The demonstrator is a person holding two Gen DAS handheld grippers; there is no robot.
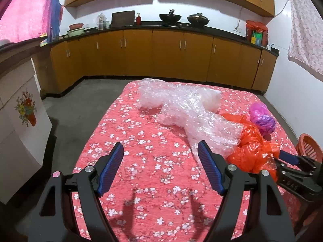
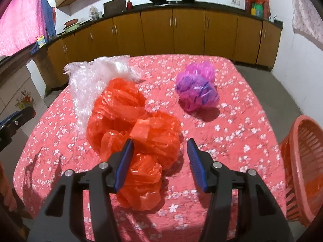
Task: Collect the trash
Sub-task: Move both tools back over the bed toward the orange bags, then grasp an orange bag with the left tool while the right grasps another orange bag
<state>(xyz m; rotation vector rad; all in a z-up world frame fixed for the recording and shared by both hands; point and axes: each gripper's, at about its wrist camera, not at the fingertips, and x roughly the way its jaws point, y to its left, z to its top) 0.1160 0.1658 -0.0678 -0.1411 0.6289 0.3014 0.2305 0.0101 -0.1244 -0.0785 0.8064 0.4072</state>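
A table under a red flowered cloth (image 1: 141,161) holds the trash. Crumpled clear bubble wrap (image 1: 187,111) lies across its middle. A bunched orange plastic bag (image 2: 141,125) lies beside the wrap, and a pink and purple bag ball (image 2: 197,88) sits farther back. My left gripper (image 1: 160,145) is open over bare cloth, its right finger close to the near end of the bubble wrap. My right gripper (image 2: 160,141) is open and straddles the near part of the orange bag. Its left pad is against the plastic; its right pad stands apart.
An orange slatted basket (image 2: 302,161) stands at the table's right edge. Yellow-brown kitchen cabinets (image 1: 161,54) with a dark counter run behind the table. A white cabinet with a flower picture (image 1: 26,109) is on the left. Grey floor surrounds the table.
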